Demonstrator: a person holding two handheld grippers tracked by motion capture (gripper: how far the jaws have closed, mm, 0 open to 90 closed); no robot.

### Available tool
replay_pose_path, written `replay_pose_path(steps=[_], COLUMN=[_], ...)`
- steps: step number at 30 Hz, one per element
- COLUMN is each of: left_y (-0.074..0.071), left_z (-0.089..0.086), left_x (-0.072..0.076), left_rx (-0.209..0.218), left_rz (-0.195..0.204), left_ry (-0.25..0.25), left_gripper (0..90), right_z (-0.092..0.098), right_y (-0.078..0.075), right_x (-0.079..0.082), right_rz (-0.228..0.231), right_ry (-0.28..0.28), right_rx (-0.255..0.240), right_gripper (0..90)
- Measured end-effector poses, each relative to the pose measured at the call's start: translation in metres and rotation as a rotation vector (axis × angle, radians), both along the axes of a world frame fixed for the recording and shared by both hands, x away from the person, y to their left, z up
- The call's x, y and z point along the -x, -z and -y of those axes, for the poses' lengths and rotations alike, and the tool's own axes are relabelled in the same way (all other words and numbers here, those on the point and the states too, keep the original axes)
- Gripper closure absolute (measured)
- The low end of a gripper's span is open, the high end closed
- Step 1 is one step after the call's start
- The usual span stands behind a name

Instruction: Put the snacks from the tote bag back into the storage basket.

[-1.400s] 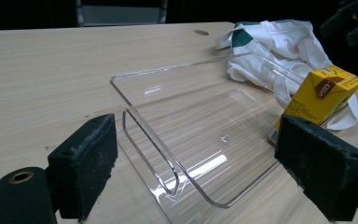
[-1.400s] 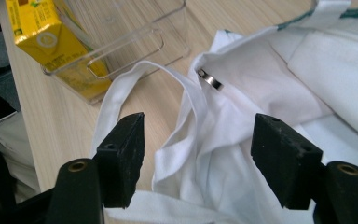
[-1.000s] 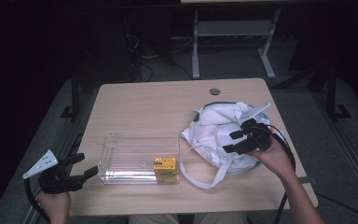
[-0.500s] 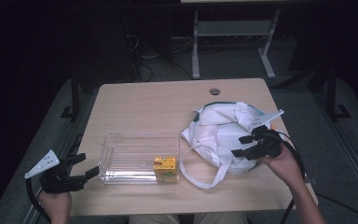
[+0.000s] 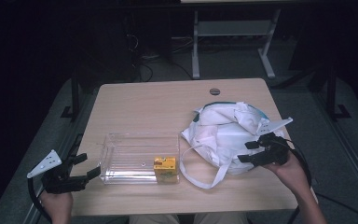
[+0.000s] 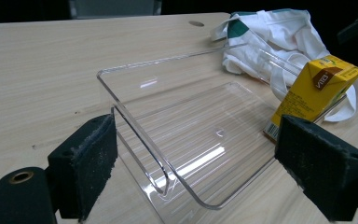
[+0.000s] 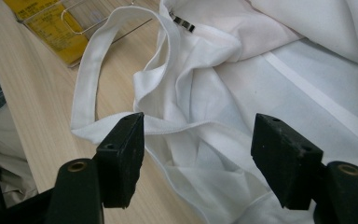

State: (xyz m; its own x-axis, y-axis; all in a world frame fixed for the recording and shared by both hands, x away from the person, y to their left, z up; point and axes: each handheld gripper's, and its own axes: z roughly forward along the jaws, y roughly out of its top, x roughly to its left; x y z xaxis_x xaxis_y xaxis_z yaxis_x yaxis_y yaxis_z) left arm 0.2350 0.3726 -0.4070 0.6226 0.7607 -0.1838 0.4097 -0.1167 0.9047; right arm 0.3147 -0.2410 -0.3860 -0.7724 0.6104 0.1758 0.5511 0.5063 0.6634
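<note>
My right gripper hangs spread over the white cloth bag at right of centre, pinching nothing; my left gripper sits spread at the clear tray, lower left; juice carton inside.

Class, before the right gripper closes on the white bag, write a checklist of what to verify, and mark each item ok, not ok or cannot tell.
1. Right gripper jaws open: ok.
2. Bag cloth between the jaws: ok.
3. Pads touching cloth: cannot tell.
4. Bag strap free of the bin: ok.
5. Carton inside the bin: ok.
6. Left gripper open at the bin's end: ok.
</note>
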Motion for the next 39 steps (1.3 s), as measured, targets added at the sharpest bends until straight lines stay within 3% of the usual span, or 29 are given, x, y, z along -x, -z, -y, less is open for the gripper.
replay_pose_path(steps=[29, 39], left_y=[0.001, 0.001], left_z=[0.003, 0.004], left_x=[-0.001, -0.001], left_rx=[-0.007, -0.009], left_rz=[-0.005, -0.004], left_ry=[0.011, 0.017], left_gripper=[12.8, 12.7], right_z=[0.027, 0.031], right_y=[0.024, 0.035], right_x=[0.031, 0.043], right_rz=[0.017, 0.091], right_ry=[0.070, 0.102], right_rx=[-0.039, -0.106], right_gripper=[33.5, 33.6])
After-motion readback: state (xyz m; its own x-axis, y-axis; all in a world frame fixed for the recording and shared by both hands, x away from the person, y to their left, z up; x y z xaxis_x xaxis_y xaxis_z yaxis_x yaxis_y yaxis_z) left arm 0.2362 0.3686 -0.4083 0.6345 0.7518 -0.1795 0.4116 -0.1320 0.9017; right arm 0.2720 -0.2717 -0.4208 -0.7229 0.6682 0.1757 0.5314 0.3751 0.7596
